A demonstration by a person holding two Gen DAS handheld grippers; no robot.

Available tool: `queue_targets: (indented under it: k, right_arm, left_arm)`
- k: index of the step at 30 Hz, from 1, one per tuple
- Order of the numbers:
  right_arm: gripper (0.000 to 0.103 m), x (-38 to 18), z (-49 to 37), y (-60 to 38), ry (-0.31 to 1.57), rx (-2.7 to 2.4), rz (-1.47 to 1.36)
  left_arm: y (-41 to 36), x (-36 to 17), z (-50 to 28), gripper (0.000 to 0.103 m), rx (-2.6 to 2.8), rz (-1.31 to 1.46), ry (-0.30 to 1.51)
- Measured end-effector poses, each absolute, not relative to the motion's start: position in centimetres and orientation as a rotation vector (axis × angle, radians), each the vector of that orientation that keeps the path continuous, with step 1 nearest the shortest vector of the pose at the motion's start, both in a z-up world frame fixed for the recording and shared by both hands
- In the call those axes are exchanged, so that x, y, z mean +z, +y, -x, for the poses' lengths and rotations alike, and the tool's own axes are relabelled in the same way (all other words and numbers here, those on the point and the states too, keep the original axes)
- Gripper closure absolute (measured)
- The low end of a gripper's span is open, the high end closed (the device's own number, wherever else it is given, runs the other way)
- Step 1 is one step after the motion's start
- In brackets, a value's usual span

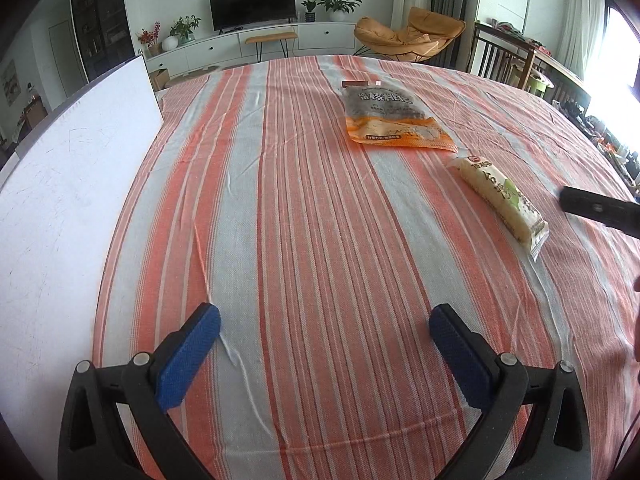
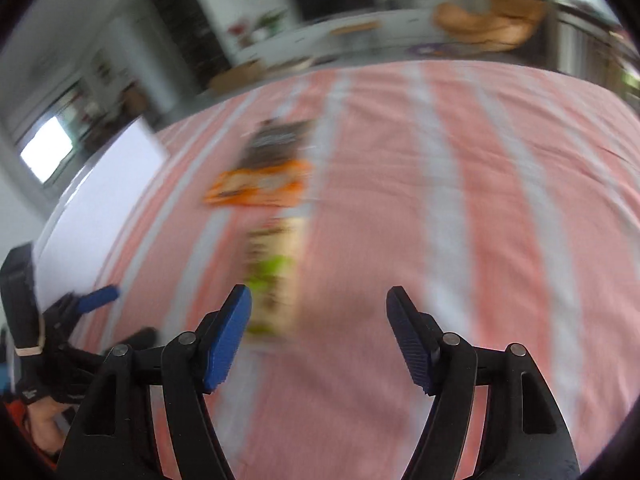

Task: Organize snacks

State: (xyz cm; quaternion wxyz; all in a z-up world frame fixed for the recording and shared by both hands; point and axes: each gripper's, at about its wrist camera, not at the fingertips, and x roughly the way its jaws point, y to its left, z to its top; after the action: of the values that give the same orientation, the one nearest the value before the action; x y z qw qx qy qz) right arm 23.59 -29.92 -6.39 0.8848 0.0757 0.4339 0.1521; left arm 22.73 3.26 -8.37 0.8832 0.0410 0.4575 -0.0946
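I see both my left jaws and right jaws parted and empty, the long snack bar just ahead of the right jaws, the orange bag beyond it, neither snack yet sorted on the tabletop

Striped tablecloth is lying bare across its near and middle area, giving open passage. White board is standing along the left edge. Orange snack bag and long wrapped snack are occupying the far right.
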Motion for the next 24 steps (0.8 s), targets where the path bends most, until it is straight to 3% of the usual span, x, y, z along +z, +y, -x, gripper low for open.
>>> queue_targets:
  k: [8,17,18,21,24]
  right_arm:
    - [0.028,-5.0,-19.8,-34.3,0.849,0.340,-0.157]
    - [0.029,-5.7,-24.9,-24.3,0.960,0.517,0.007]
    - [0.034,-6.3,-25.6,-23.5,0.980,0.514,0.014]
    - [0.064,-7.5,-26.4,-21.7,0.980,0.435,0.114]
    - [0.067,-7.6,-26.6,-23.2,0.960,0.336,0.143]
  left_arm:
    - [3.3,-8.4,-22.7,0.000,-0.197,-0.085,0.952]
    - [3.3,-8.4,-22.7,0.000,-0.197,-0.085,0.952]
    - [3.3,-8.4,-22.7,0.000,-0.196,-0.084,0.952]
    - [3.2,-8.4,-22.7,0.000,-0.194,-0.083,0.952]
    - [3.2,-8.3,-22.6,0.000,-0.193,-0.081,0.952]
